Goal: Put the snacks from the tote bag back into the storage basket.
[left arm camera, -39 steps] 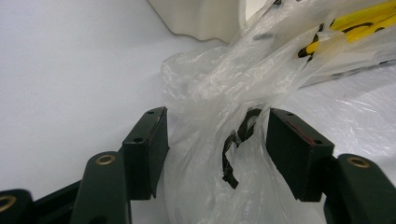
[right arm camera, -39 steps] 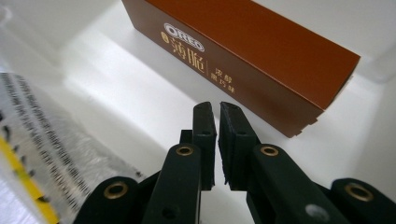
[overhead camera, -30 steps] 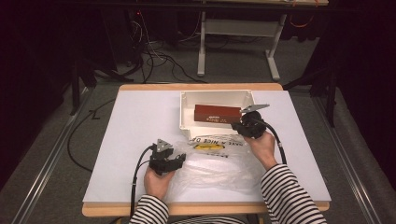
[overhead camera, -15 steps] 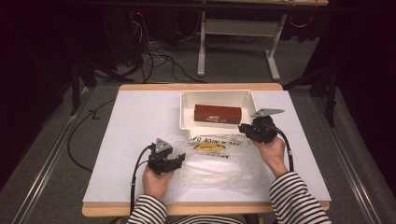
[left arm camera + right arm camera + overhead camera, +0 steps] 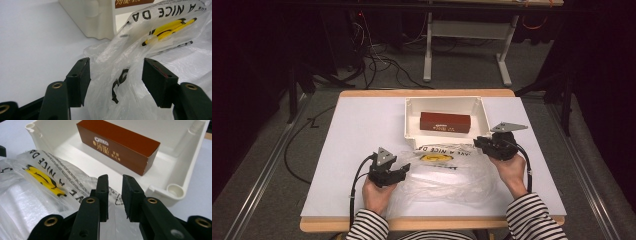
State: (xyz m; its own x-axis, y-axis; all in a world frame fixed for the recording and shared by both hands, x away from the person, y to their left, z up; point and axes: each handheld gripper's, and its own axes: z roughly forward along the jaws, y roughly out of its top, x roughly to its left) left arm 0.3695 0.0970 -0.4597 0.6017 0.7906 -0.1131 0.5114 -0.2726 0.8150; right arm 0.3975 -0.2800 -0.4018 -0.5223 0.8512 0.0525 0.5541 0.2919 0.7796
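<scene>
A clear plastic bag (image 5: pixel 442 172) printed with black letters and a yellow face lies crumpled on the white table, just in front of a white bin (image 5: pixel 444 98). A brown Oreo box (image 5: pixel 445 122) lies flat in the bin. My left gripper (image 5: pixel 404 170) is at the bag's left edge; in the left gripper view (image 5: pixel 115 61) its jaws stand wide apart with loose bag film (image 5: pixel 130 45) between them, unpressed. My right gripper (image 5: pixel 479 142) is over the bag's far right corner by the bin's front corner (image 5: pixel 175 190). Its jaws (image 5: pixel 115 177) have just been opening, a narrow gap with nothing in it.
The white table top (image 5: pixel 362 130) has bare room left of the bin and a narrower strip on its right. A wooden edge (image 5: pixel 427 223) runs along the front. Beyond the table lie floor cables (image 5: pixel 377 60) and a desk frame (image 5: pixel 467 30).
My right gripper has drawn back out of the bin, to the right and toward the person, leaving the brown box inside. The left gripper and bag have stayed put.
</scene>
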